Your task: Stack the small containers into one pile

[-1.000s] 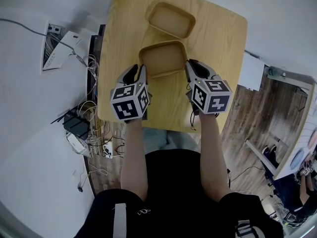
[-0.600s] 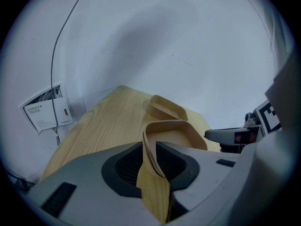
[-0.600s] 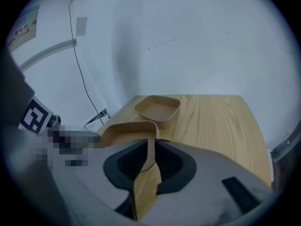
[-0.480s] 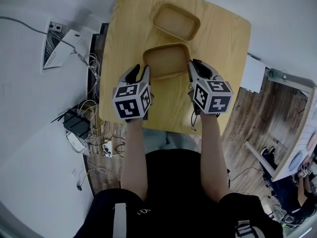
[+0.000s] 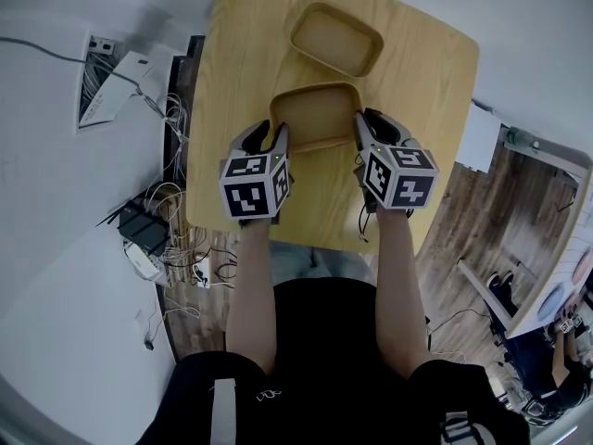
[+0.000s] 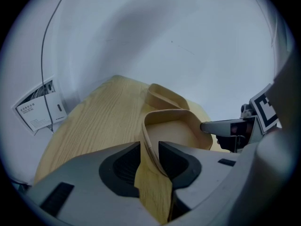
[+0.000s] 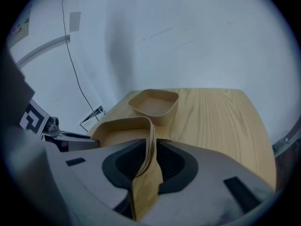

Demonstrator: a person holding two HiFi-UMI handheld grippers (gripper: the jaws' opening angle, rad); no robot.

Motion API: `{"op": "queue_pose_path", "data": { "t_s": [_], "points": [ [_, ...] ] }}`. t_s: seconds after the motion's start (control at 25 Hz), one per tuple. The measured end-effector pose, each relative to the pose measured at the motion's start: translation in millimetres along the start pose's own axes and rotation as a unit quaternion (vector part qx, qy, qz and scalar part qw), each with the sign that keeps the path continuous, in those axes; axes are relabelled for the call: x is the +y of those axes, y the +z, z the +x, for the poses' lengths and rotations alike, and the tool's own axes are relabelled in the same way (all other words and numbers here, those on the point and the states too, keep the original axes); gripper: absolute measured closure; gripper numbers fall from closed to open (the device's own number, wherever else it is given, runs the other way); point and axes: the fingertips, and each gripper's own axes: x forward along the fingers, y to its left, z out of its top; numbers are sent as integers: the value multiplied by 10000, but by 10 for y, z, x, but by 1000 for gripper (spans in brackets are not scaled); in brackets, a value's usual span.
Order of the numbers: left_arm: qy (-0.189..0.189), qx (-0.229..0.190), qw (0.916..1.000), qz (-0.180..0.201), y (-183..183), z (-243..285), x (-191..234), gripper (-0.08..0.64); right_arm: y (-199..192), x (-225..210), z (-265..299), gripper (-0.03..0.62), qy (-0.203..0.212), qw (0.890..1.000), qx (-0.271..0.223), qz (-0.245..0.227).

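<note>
Two tan, shallow, rounded-rectangle containers sit on the wooden table point(image 5: 232, 72). The near container point(image 5: 320, 117) lies between my two grippers, and the far one point(image 5: 335, 40) stands apart behind it, empty. My left gripper point(image 5: 269, 137) straddles the near container's left wall point(image 6: 146, 140); its jaws are opening and the wall is still between them. My right gripper point(image 5: 375, 128) straddles the right wall point(image 7: 149, 145) in the same way, its jaws also opening. The far container shows beyond in both gripper views point(image 6: 164, 98) point(image 7: 154, 105).
The table's front edge lies just below the grippers. On the floor to the left are tangled cables and a dark box point(image 5: 139, 230), with white papers point(image 5: 120, 77) beside them. A white panel point(image 5: 477, 137) and wood flooring lie to the right.
The whole scene has drifted slightly right in the head view. Both grippers stay at the near container's two sides, and both containers keep their places.
</note>
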Motion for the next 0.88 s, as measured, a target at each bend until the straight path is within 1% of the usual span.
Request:
{"op": "queue_pose_path", "data": {
  "t_s": [0.28,0.48,0.64,0.88],
  "points": [
    [-5,126,9999,15,-80,54,-16,426,-123,34,98,516,126,9998,165,59],
    [51,108,9999,26,-85,35,-14,456,-149,58,82,526,270,9994,159,150],
    [79,17,10000,6,-54,-28,-21,468,-115,80,17,540,330,9993,55,192],
    [97,-217,9996,145,90,-186,-110,468,-31,112,-148,540,359,9990,-164,203]
  ]
}}
